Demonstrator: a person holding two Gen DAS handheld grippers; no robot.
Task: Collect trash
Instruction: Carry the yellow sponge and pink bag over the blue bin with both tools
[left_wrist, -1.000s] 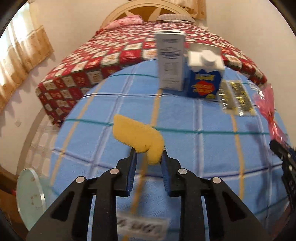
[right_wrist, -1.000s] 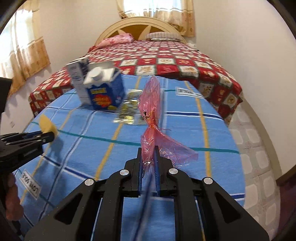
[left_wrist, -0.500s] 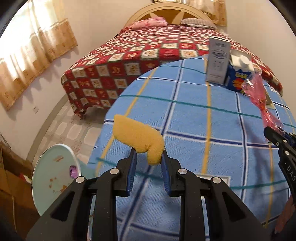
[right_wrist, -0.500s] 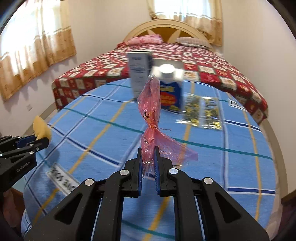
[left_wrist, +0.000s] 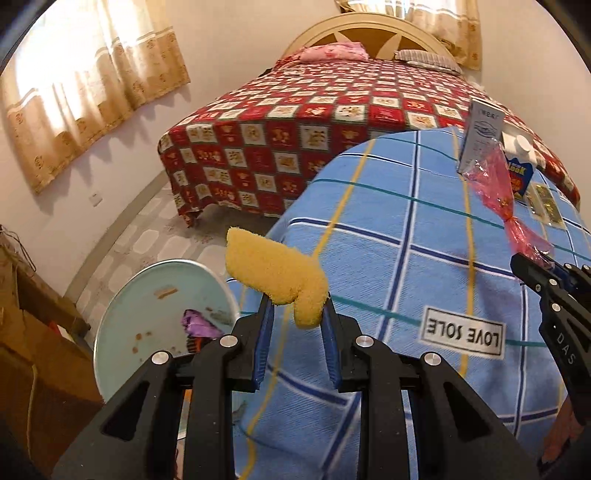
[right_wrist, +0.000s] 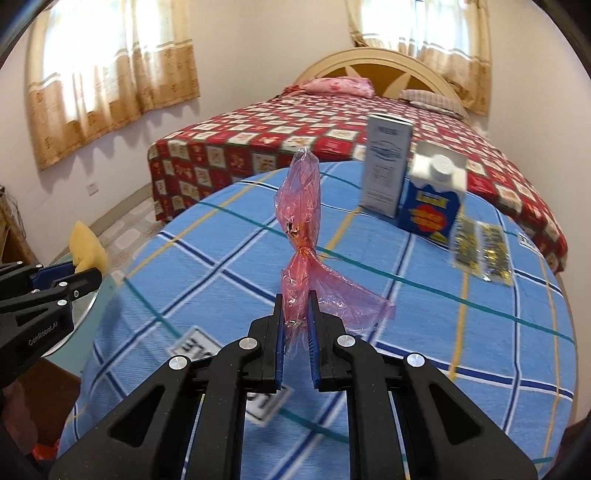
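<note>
My left gripper (left_wrist: 297, 312) is shut on a yellow sponge piece (left_wrist: 273, 271) and holds it at the table's left edge, above and beside a pale green bin (left_wrist: 147, 317) on the floor. My right gripper (right_wrist: 295, 306) is shut on a crumpled pink plastic wrapper (right_wrist: 301, 206) held above the blue checked tablecloth (right_wrist: 406, 314). The wrapper also shows in the left wrist view (left_wrist: 496, 184), and the sponge in the right wrist view (right_wrist: 86, 243).
A white carton (right_wrist: 386, 166), a blue carton with a white cap (right_wrist: 432, 199) and shiny foil packets (right_wrist: 480, 251) stand at the table's far side. A bed with a red patterned cover (left_wrist: 314, 122) lies behind. The bin holds purple scraps (left_wrist: 197, 323). Brown furniture (left_wrist: 33, 354) stands left.
Both grippers have swung left with their loads. The left gripper has moved from over the table to its left edge, and the bin has come into fuller view.
</note>
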